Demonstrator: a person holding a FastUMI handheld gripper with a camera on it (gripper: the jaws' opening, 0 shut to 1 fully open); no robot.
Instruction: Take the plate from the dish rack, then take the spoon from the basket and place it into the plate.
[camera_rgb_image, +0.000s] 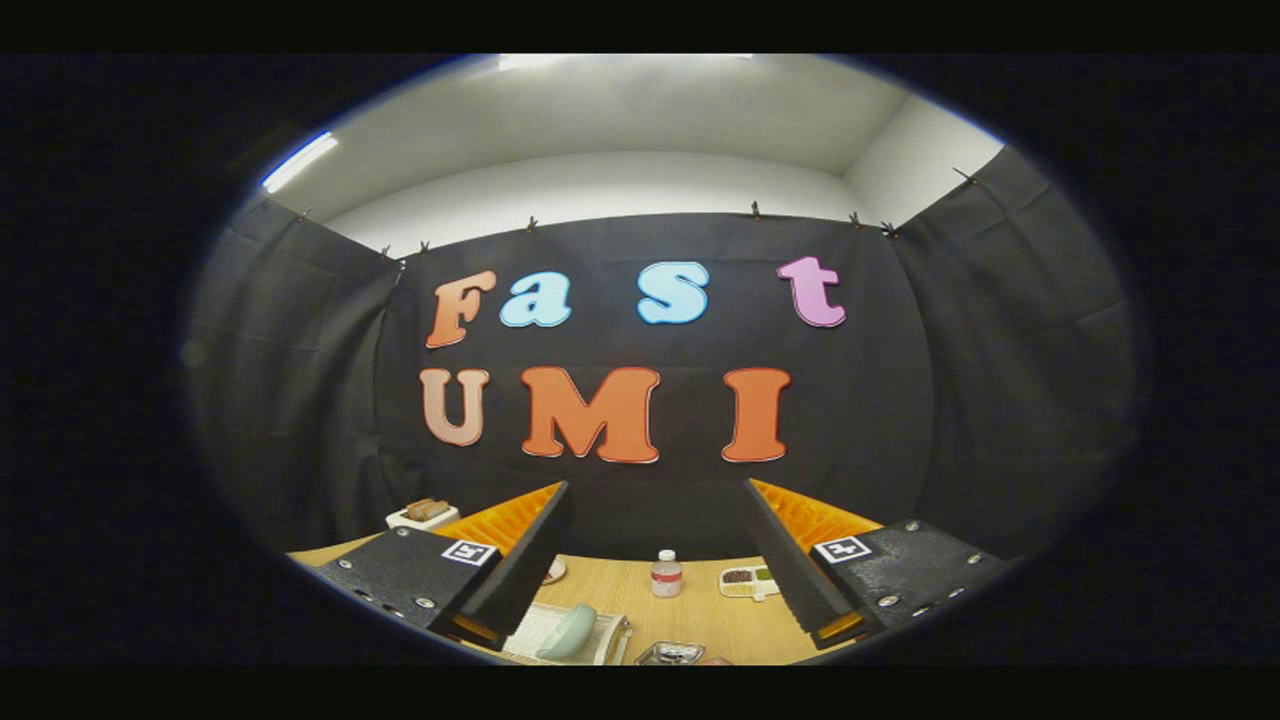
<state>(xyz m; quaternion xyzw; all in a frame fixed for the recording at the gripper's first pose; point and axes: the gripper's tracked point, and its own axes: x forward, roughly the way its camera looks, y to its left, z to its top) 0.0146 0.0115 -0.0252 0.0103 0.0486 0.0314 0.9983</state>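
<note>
Gripper view: tool (660, 560) wide apart over bottle (666, 574).

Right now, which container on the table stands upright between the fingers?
The small bottle, upright on the table between the open gripper's fingers. The compartment tray beside it lies flat.

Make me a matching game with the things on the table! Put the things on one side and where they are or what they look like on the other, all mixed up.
Things:
1. plate
2. small bottle
3. snack tray
4. gripper

Clues:
A. open, with nothing between its fingers
B. pale green, standing on edge in the dish rack
C. upright on the wooden table, between the fingers
D. flat, with divided sections, beside the right finger

Pairs: 1-B, 2-C, 3-D, 4-A
</note>
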